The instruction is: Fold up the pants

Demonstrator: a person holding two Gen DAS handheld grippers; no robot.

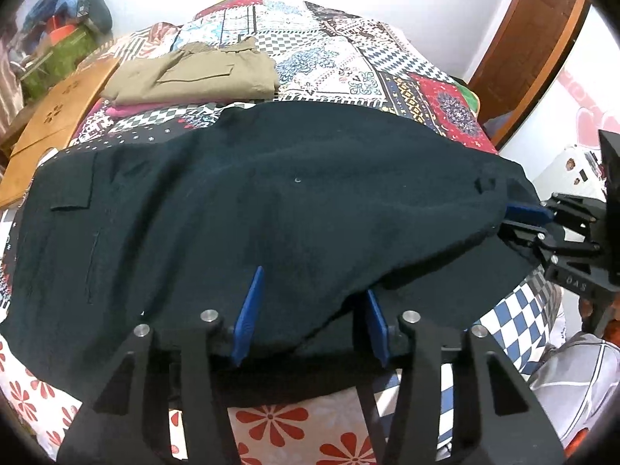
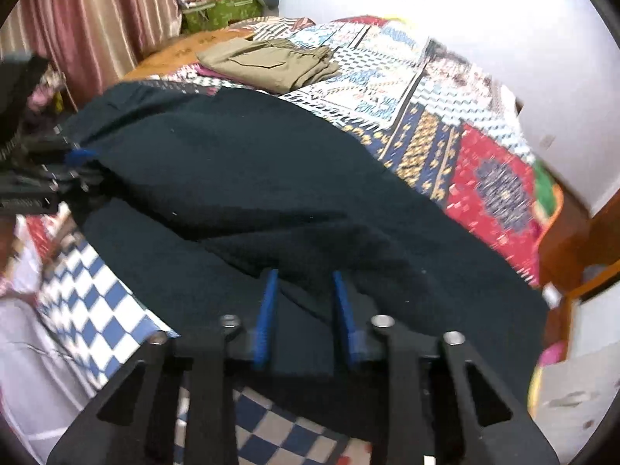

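Note:
Dark navy pants (image 1: pixel 271 193) lie spread across the patchwork bed cover (image 1: pixel 348 66), with the near edge folded up as a loose top layer. In the left wrist view my left gripper (image 1: pixel 314 281) has its blue pads on either side of that near edge, with cloth filling the gap. My right gripper (image 1: pixel 519 219) clamps the pants' right end, one blue pad lying on top of the cloth. In the right wrist view the right gripper (image 2: pixel 305 272) pinches a ridge of the pants (image 2: pixel 252 162). The left gripper (image 2: pixel 77 162) grips the far left end.
Folded khaki pants (image 1: pixel 201 77) rest on the bed beyond the dark pair, also seen as khaki pants (image 2: pixel 271 62). A wooden board (image 1: pixel 58 116) lies at the left. A wooden door (image 1: pixel 534 38) stands at the right. A striped curtain (image 2: pixel 85 19) and a green box (image 2: pixel 221 11) are behind.

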